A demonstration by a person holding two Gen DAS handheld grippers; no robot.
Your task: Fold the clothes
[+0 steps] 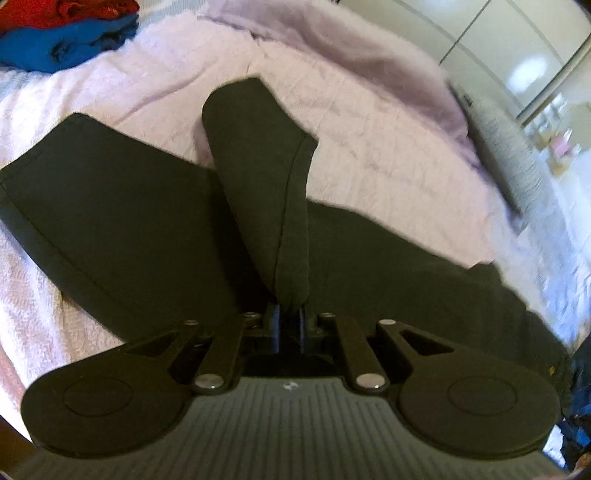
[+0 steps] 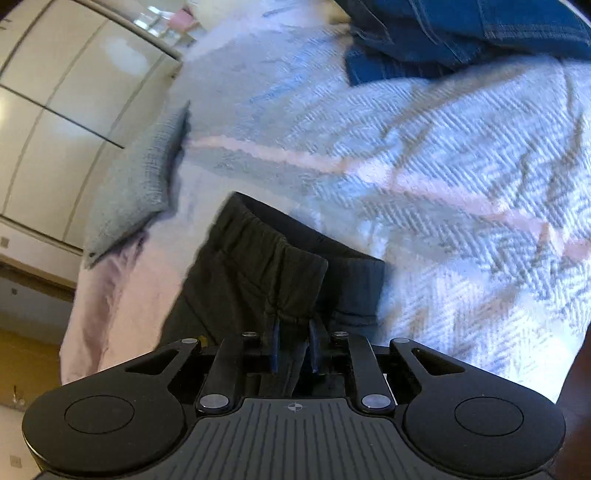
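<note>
A pair of black trousers lies spread on the pale pink bedspread. My left gripper is shut on one trouser leg and holds it lifted, so the leg rises above the other. In the right wrist view my right gripper is shut on the elastic waistband of the trousers and holds it raised off the bed. The fingertips of both grippers are hidden in the cloth.
Folded red and blue clothes sit at the bed's far left. Blue jeans lie at the top of the right wrist view. A grey pillow lies at the bed's edge beside white wardrobe doors.
</note>
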